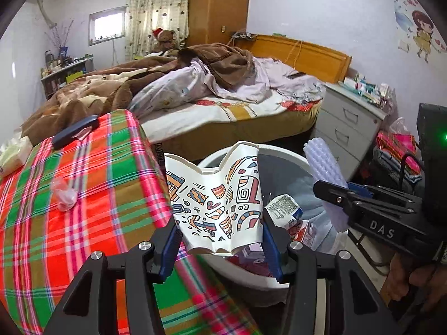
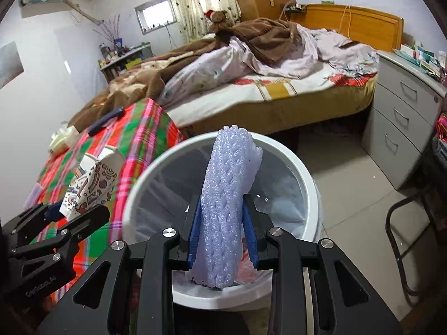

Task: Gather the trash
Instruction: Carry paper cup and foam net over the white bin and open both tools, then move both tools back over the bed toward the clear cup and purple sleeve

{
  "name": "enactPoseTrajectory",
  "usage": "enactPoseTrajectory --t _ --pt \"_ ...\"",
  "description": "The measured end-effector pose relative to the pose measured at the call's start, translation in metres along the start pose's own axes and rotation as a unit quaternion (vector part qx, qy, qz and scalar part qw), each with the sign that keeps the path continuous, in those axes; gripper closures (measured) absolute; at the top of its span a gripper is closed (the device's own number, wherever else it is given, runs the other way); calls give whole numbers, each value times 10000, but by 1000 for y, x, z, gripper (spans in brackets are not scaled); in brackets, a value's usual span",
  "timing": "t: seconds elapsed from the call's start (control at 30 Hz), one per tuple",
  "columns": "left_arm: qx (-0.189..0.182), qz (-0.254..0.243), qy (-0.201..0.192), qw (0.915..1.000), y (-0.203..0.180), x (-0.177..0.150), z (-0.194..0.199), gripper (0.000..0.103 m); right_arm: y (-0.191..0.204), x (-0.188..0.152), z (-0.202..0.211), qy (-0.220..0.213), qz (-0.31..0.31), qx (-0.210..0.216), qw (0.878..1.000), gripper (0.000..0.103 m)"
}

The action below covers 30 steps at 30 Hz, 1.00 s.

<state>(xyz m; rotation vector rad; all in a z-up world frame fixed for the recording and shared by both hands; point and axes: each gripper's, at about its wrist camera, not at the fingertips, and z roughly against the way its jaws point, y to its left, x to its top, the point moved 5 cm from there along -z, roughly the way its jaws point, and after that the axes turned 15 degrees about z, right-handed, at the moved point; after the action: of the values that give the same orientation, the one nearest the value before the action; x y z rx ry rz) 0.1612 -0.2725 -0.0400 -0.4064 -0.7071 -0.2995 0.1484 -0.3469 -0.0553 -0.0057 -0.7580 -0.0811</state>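
My left gripper (image 1: 220, 240) is shut on a crushed patterned paper cup (image 1: 215, 201) and holds it above the near rim of the white trash bin (image 1: 285, 150). The cup also shows in the right wrist view (image 2: 89, 187). My right gripper (image 2: 220, 234) is shut on a lilac foam net sleeve (image 2: 226, 206) held upright over the bin (image 2: 310, 184). The sleeve also shows in the left wrist view (image 1: 325, 178), over the bin's right side. A crumpled milk carton (image 1: 285, 209) lies inside the bin.
A table with a red, green and orange plaid cloth (image 1: 83, 195) stands left of the bin, with a crumpled clear wrapper (image 1: 64, 192), a dark flat object (image 1: 75, 131) and a tissue pack (image 1: 14, 153) on it. A bed (image 1: 223, 106) lies behind; grey drawers (image 2: 402, 111) stand right.
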Motion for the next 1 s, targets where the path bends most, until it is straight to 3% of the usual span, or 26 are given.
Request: enactPoseTrajectory --t 0.33,0.5,0.57,1.0 --pt "-67 -83 125 9999 -13 -3 -20 49 -9 -5 -12 171 97 31 9998 72" --pt "-74 15 178 9998 -11 -2 -23 39 -10 -7 -13 213 86 1 9997 61" --pt "-90 50 183 9998 -10 -2 -23 39 -10 -7 -11 181 70 41 9998 47" --pt "12 171 -61 9998 6 1 2 39 1 -2 -1 19 123 25 9999 47"
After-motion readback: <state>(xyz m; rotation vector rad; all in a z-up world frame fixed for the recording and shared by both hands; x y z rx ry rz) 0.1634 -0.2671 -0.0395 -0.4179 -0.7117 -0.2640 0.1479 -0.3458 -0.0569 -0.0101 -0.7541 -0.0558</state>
